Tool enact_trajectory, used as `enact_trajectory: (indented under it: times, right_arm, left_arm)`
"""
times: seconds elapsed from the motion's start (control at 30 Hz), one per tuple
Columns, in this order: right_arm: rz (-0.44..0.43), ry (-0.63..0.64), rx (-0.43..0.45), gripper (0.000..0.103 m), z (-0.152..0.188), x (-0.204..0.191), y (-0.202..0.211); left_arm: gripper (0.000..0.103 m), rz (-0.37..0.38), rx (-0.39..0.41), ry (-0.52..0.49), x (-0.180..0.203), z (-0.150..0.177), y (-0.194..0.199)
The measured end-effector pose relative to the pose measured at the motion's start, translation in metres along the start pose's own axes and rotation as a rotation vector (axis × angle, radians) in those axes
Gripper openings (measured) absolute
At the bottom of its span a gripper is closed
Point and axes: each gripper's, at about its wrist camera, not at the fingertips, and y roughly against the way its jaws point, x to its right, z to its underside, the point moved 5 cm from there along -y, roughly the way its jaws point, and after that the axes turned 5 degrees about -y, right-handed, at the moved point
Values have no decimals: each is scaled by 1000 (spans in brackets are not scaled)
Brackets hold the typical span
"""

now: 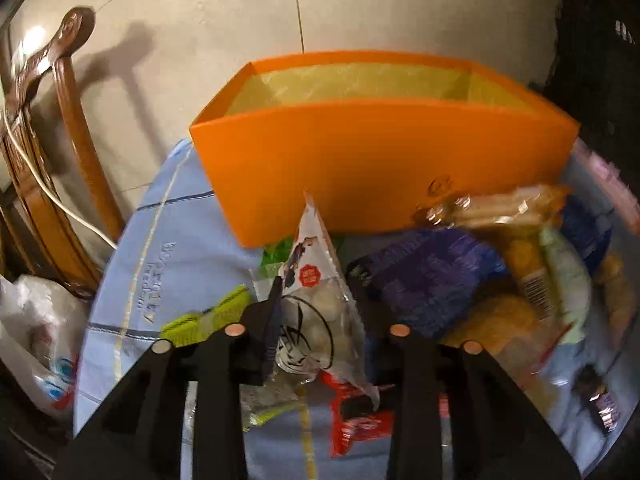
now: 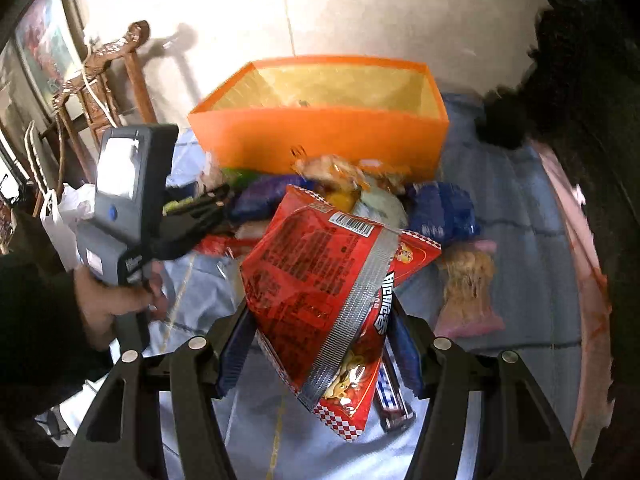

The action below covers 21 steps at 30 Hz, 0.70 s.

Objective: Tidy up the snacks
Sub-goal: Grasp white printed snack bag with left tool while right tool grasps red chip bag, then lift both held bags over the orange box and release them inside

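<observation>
An open orange box (image 1: 360,160) stands on the blue cloth, also in the right wrist view (image 2: 320,136). My left gripper (image 1: 316,312) is shut on a clear snack packet with round pieces (image 1: 316,304), held just before the box's near wall. My right gripper (image 2: 320,340) is shut on a red noodle bag (image 2: 320,280), lifted above the cloth. The left gripper (image 2: 208,204) also shows in the right wrist view at left, held by a hand. A pile of snacks (image 1: 500,264) lies in front of the box.
A wooden chair (image 1: 52,120) stands left of the table, with a white plastic bag (image 1: 32,340) below it. A pink packet of noodles (image 2: 468,288) lies on the cloth at right. A dark wrapped bar (image 2: 394,400) lies under the red bag. The table's pink rim (image 2: 580,280) curves right.
</observation>
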Motion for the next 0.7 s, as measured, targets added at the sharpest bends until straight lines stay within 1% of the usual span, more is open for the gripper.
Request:
enact_trajectory:
  times: [0.07, 0.2, 0.3, 0.37, 0.5, 0.6, 0.7]
  right_arm:
    - [-12, 12, 27, 62, -9, -4, 5]
    - [-43, 4, 60, 62, -21, -7, 13]
    - [-60, 1, 77, 62, -28, -10, 17]
    - [-67, 2, 88, 62, -33, -11, 19]
    - [-71, 13, 123, 62, -52, -16, 31]
    - [-76, 22, 159, 62, -67, -17, 45]
    - [-73, 45, 215, 62, -92, -20, 68]
  left_arm:
    - [27, 13, 15, 2, 0, 4, 8]
    - [27, 64, 87, 45, -10, 10, 38]
    - [26, 100, 152, 48, -14, 11, 70]
    - [27, 114, 201, 43, -15, 6, 95]
    - [26, 141, 300, 17, -11, -19, 142]
    - [26, 141, 359, -5, -8, -45, 167]
    - [27, 133, 408, -13, -8, -70, 190]
